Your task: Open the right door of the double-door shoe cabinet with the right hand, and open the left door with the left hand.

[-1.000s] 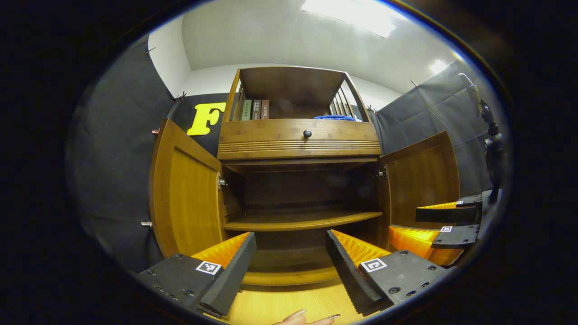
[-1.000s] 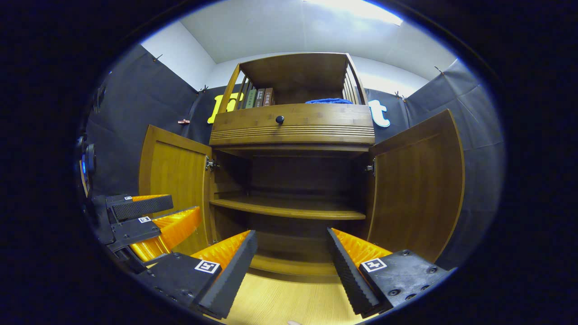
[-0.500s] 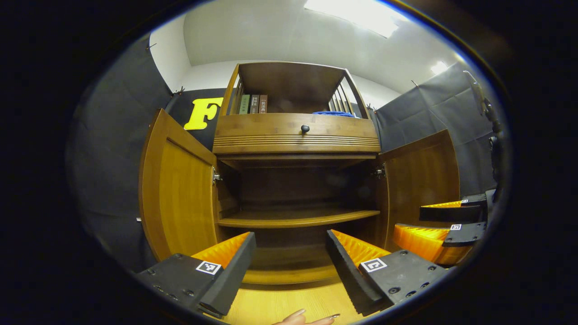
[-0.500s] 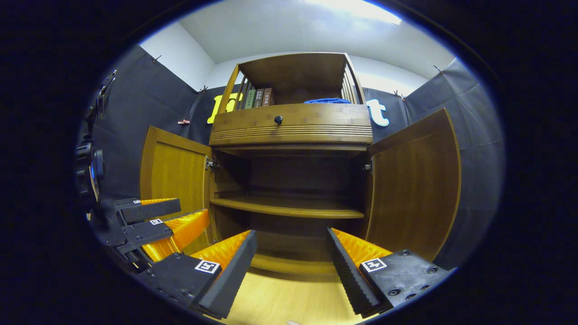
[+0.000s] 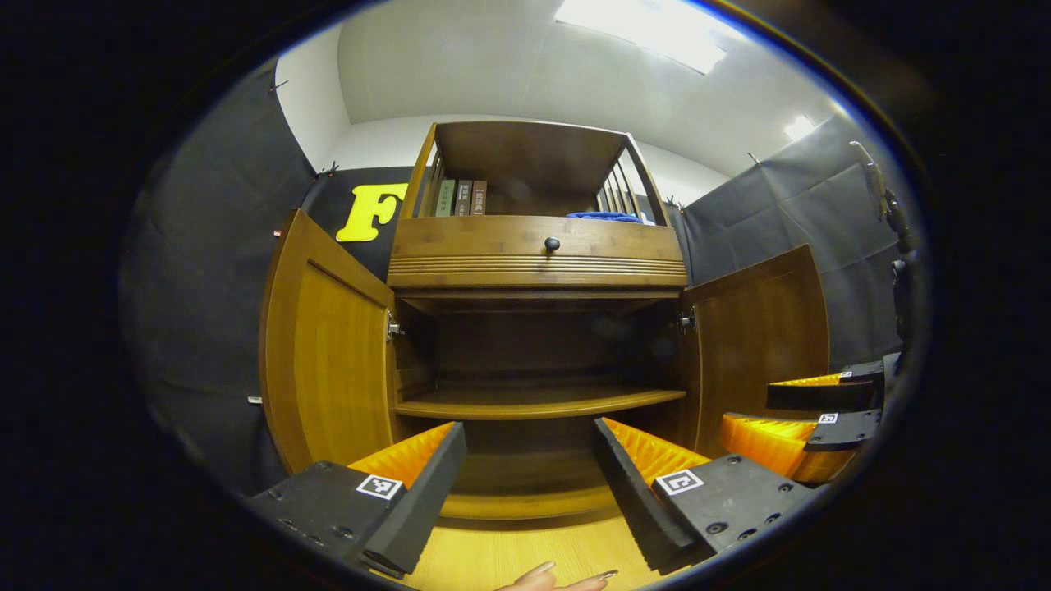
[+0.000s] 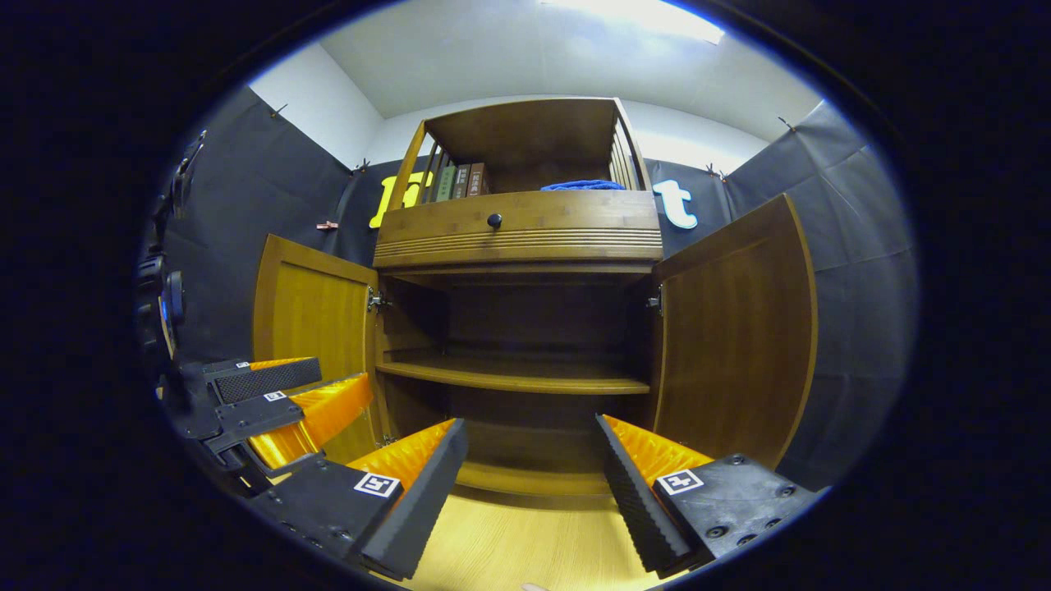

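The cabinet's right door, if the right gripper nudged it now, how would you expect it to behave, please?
The right door would probably swing stiffly about its hinge instead of sliding or tipping. The flat wood panel looks rigid, so it is unlikely to flex. The smooth face may let pads slip.

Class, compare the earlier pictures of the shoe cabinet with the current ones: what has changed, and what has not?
Almost nothing: the views shift slightly, so the hands drifted a little. Nothing was gripped or released. Left door and right door stay wide open; left gripper and right gripper keep their jaws open and empty.

we can read no text; the book spines (image 5: 460, 198) and gripper markers (image 5: 379, 486) stay illegible to us.
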Demonstrator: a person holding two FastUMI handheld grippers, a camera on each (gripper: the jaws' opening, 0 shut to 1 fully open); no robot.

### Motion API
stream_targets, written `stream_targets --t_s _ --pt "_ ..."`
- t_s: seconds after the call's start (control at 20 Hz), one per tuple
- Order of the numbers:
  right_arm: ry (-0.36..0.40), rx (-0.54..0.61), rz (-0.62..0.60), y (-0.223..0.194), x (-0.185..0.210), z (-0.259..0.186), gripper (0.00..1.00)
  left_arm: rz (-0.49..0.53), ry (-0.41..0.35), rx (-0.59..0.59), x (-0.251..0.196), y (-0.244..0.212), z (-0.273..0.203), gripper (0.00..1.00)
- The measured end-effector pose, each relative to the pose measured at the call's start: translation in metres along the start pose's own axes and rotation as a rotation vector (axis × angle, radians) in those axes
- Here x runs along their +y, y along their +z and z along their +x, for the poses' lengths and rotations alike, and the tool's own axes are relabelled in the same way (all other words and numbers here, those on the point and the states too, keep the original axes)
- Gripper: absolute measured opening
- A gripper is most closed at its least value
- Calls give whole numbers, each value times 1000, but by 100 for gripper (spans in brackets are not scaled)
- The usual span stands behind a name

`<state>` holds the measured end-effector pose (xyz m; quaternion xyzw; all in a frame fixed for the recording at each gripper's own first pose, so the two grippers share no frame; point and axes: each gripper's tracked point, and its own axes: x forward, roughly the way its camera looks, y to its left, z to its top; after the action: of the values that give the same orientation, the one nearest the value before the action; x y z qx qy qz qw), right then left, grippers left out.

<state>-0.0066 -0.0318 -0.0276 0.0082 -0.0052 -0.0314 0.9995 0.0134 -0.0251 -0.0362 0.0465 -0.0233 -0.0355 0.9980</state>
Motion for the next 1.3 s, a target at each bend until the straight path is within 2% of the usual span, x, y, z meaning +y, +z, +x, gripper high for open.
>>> stream_targets --t_s 0.05,0.1,0.15,0.2,0.25,0.4,0.85,0.9,1.1,1.3 --pt "-1 -3 1 2 0 -1 99 4 0 -6 -1 3 -1 94" --pt "-3 -7 0 2 -1 -3 97 10 -2 -13 -2 5 -2 94" --pt "-5 -10 0 3 -1 -3 99 16 -5 -18 -4 6 -3 96" --pt "-3 -12 0 3 -1 -5 97 20 -9 -22 -6 8 -4 99" --pt "0 -12 0 3 0 -5 99 21 -15 -25 -8 9 -4 96" --pt "13 -6 1 2 3 -4 97 10 -32 -22 -13 7 -7 99" --pt "29 3 -8 -1 8 -7 99 -8 -24 6 -9 0 -7 96" --pt "30 4 -8 -2 8 -7 97 -7 -24 7 -9 -1 -8 96" --pt "31 7 -8 -3 8 -8 99 -3 -31 8 -10 -2 -10 99" --pt "43 13 -3 -3 12 -8 99 -16 -25 0 -6 0 -12 94"
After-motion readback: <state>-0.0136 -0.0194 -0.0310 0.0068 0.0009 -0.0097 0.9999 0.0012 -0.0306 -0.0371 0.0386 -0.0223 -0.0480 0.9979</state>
